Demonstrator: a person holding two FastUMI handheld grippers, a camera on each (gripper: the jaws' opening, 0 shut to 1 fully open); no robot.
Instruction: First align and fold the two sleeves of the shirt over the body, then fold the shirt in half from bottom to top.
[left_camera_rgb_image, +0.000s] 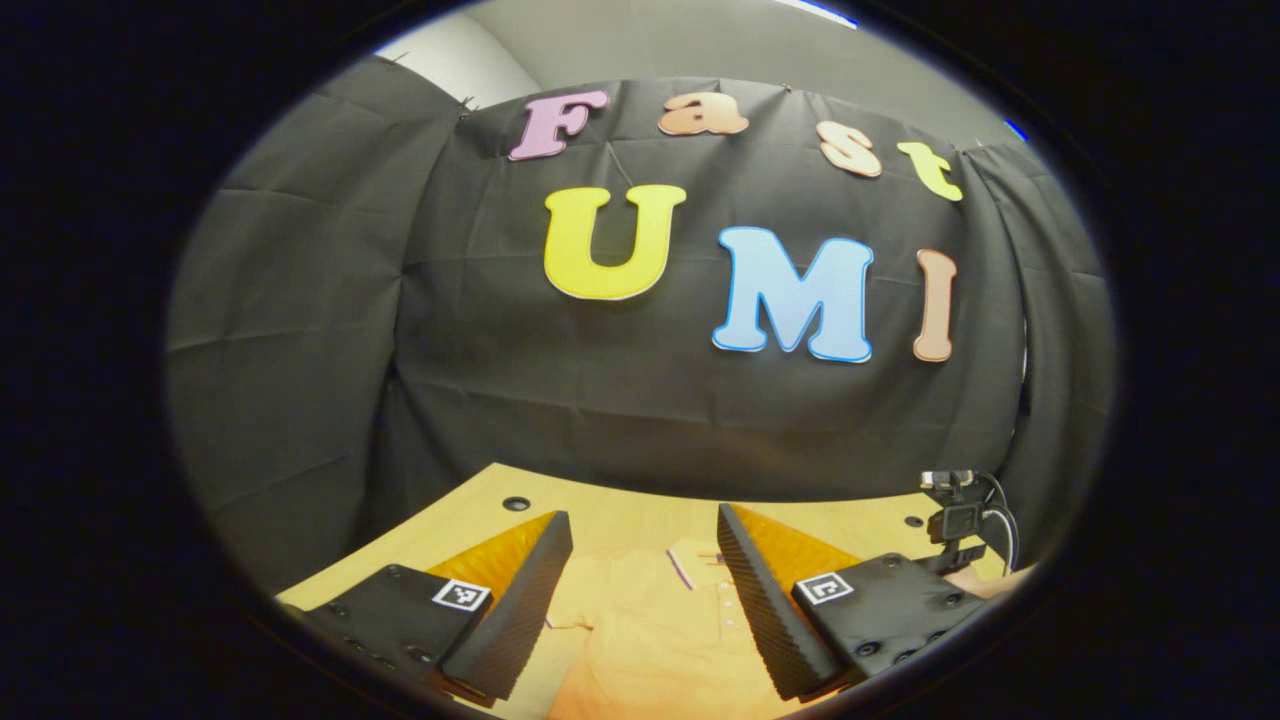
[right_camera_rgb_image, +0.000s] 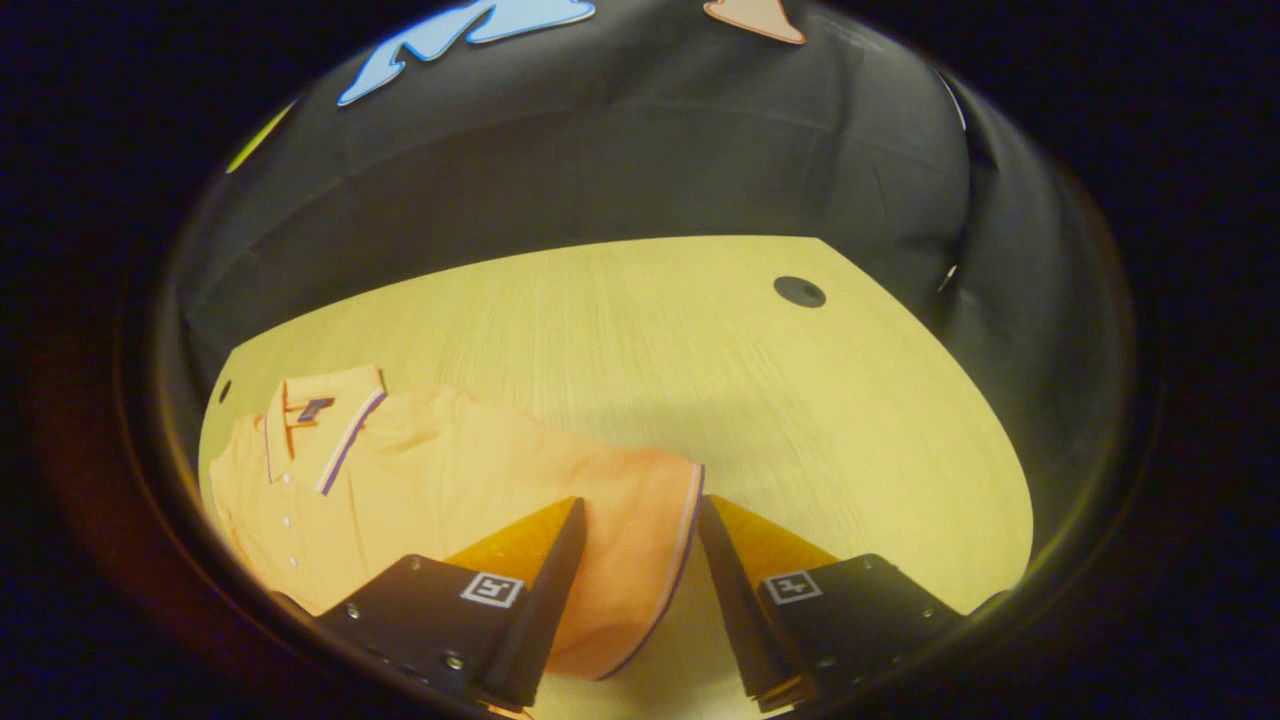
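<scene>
My right fingers (right_camera_rgb_image: 640, 560) hang released over the shirt's sleeve (right_camera_rgb_image: 630, 520), its striped cuff running lengthwise between them on the worktop (right_camera_rgb_image: 700, 340). My left fingers (left_camera_rgb_image: 645, 590) gape too, higher, above the collar (left_camera_rgb_image: 690, 560).

The left gripper view rides low over the worktop (left_camera_rgb_image: 620, 520) and looks nearly level toward the booth's back wall, so the cloth takes most of it; the left claw (left_camera_rgb_image: 645, 590) frames a near strip of shirt (left_camera_rgb_image: 650, 630). The right gripper view tilts downward onto the worktop from closer in, the right claw (right_camera_rgb_image: 635, 590) astride the shirt's sleeve (right_camera_rgb_image: 640, 520). Both views share the shirt's collar (right_camera_rgb_image: 320, 415), the worktop and the wall.
</scene>
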